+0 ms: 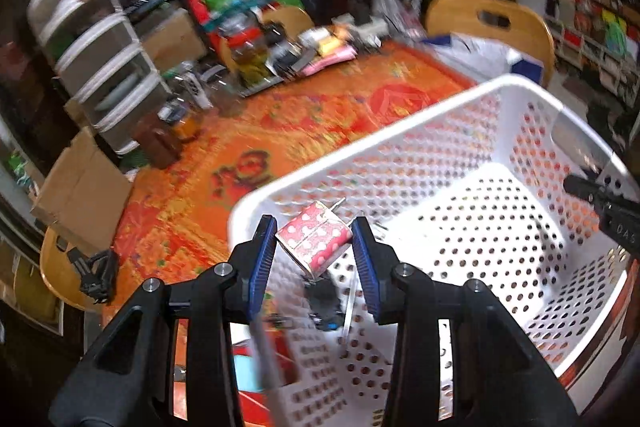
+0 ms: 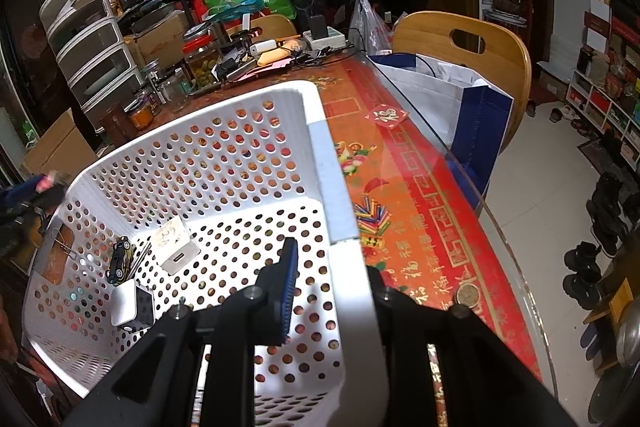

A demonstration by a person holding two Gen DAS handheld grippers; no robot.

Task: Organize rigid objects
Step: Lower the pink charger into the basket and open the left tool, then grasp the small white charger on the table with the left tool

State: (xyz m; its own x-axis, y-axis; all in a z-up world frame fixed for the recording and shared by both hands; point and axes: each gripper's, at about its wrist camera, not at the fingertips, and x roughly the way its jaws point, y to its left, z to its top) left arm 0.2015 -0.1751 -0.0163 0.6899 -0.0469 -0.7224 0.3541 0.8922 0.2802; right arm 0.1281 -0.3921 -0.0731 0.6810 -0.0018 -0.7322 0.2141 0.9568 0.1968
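Left wrist view shows my left gripper (image 1: 314,247) holding a small pink charger (image 1: 314,245) with white hearts between its blue pads (image 1: 262,263), its metal prongs pointing away from me. I have it up over the near corner of the white basket (image 1: 400,131), above the rim. The picture is smeared, so I cannot tell what the dark little thing below the charger is. At the far right of this view the tip of my other tool (image 1: 600,197) sits at the basket's edge.

From the right wrist view, my right gripper (image 2: 332,267) straddles the basket's (image 2: 336,195) side wall, one blue pad (image 2: 289,287) inside against the wall; the outer finger is mostly hidden behind the rim, but the wall is pinched between the two. Inside, on the perforated floor, I see a toy car (image 2: 119,261), a white plug block (image 2: 124,307) touching a dark cube (image 2: 145,309), and a white adapter (image 2: 176,247) lying just beside the car. A binder clip (image 2: 64,241) hangs on the far wall.

The basket sits on a table with a red and orange cloth (image 2: 420,227) under glass. Coloured sticks (image 2: 372,217) lie just outside the basket, and a coin (image 2: 468,295) lies nearer the glass edge.
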